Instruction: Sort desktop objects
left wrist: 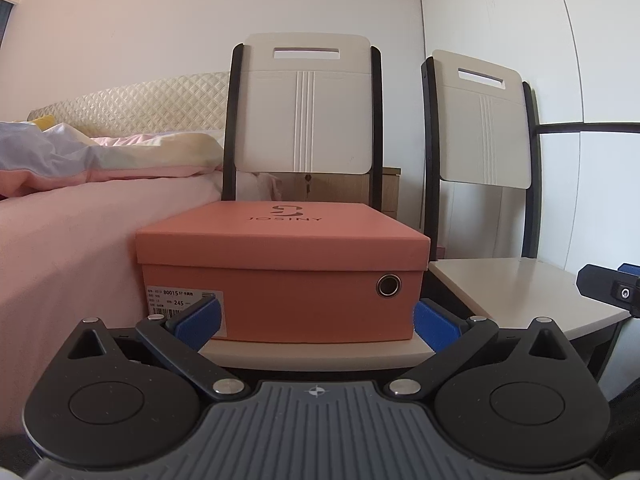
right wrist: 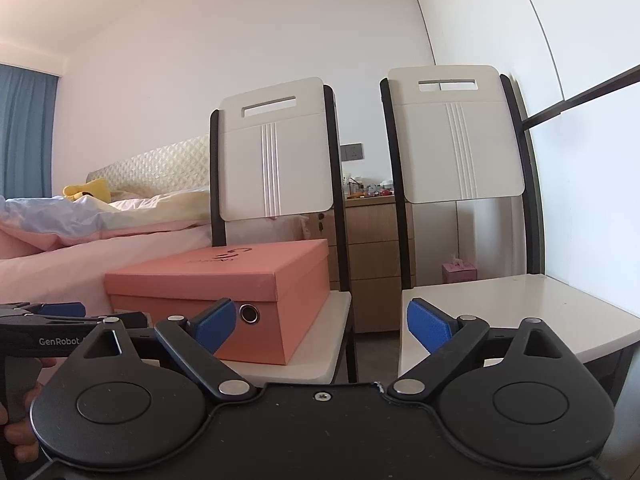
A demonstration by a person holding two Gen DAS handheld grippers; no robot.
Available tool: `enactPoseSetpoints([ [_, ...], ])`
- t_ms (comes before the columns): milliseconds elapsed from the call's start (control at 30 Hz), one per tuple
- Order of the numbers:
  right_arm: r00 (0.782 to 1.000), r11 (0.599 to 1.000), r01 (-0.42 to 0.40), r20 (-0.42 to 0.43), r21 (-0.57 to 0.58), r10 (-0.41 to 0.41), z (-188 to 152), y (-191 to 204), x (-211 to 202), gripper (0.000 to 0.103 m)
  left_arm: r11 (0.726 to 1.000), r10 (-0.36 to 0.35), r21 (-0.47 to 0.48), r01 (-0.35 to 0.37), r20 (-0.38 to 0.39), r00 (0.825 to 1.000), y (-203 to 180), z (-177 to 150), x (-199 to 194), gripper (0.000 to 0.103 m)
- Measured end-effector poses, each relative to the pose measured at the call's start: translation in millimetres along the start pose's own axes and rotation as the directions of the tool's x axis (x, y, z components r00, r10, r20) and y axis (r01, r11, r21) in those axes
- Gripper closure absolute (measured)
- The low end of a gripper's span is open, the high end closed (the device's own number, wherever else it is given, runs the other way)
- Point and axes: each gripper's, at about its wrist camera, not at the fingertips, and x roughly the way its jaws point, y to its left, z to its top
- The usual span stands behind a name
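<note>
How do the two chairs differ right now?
The left chair has an orange shoebox on its seat; the right chair shows a bare seat. The left chair stands next to the bed; the right chair stands by the wall. Both share white slotted backs with three ribs, black frames and pale seats.

Two white chairs (right wrist: pixel 276 160), pink bed (left wrist: pixel 80 208), wooden dresser (right wrist: pixel 376 248), blue curtain (right wrist: pixel 24 132)

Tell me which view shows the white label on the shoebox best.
Left wrist view: the label faces the camera on the shoebox, though the left gripper covers its corner. In the right wrist view, gripper parts hide it.
</note>
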Motion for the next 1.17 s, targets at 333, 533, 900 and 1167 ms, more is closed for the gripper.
enactPoseSetpoints([
  [333,1.000,1.000,-0.009,0.008,-0.015,0.009,-0.6,4.4,1.0,0.001,1.000,0.007,0.000,-0.007,0.044,0.999,1.7,2.7,-6.7,0.000],
  [533,1.000,1.000,-0.004,0.004,-0.022,0.004,-0.2,5.3,1.3,0.001,1.000,0.013,-0.002,-0.013,0.037,0.999,4.4,1.8,-4.3,0.000],
  [900,1.000,1.000,-0.003,0.003,-0.008,0.003,-0.5,4.0,3.2,0.001,1.000,0.017,0.000,-0.017,0.037,0.999,4.7,1.3,-3.3,0.000],
  [1167,1.000,1.000,-0.008,-0.005,-0.011,0.008,-0.6,5.4,5.8,0.001,1.000,0.012,0.001,-0.013,0.041,0.999,7.1,2.2,-3.9,0.000],
])
